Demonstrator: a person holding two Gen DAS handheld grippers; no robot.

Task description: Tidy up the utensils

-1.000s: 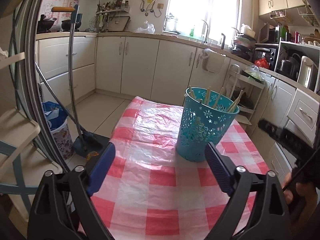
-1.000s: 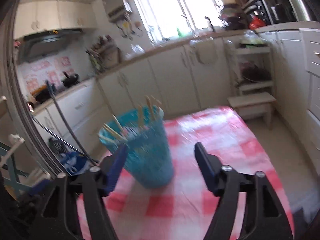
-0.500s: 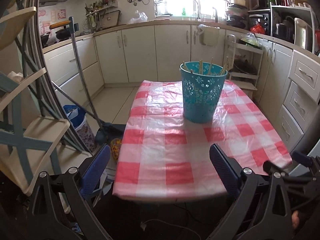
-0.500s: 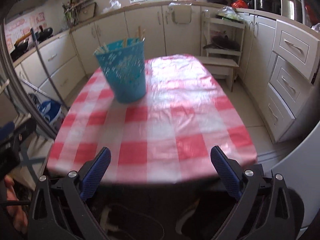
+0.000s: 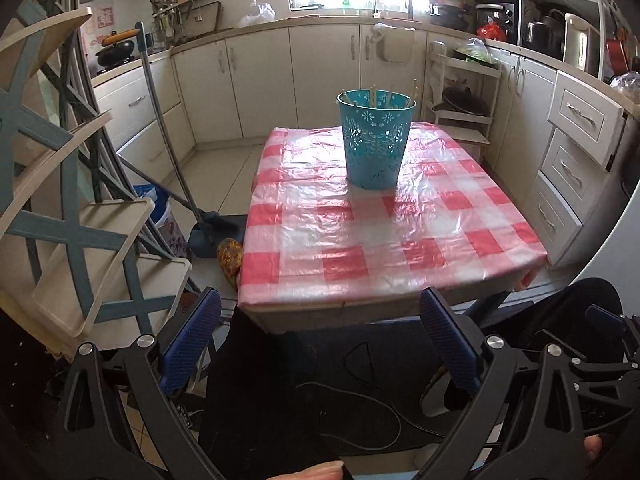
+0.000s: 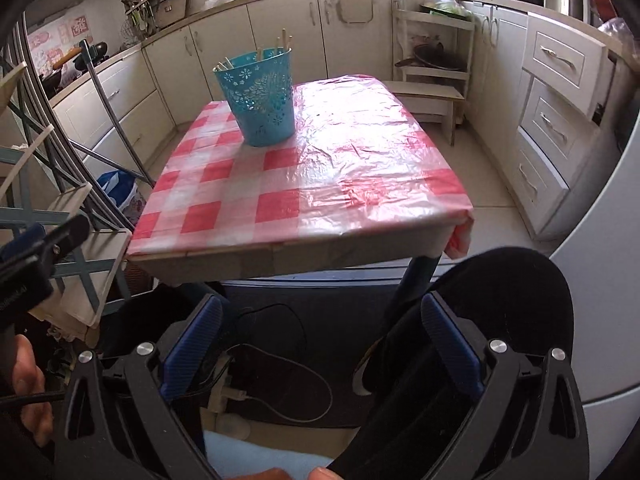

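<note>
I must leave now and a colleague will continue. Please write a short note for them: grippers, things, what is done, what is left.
Left gripper: open, empty, held off the table's near edge.
Right gripper: open, empty, also short of the table.
Basket: upright on the checked cloth, toward the far side, with the sticks standing inside.
Done: no utensil lies loose on the cloth.
Left: seemingly nothing; just check the sticks.

table (image 5: 304, 318) w/ red-white check cloth (image 5: 360, 236); teal basket (image 5: 376, 140) on it.
</note>
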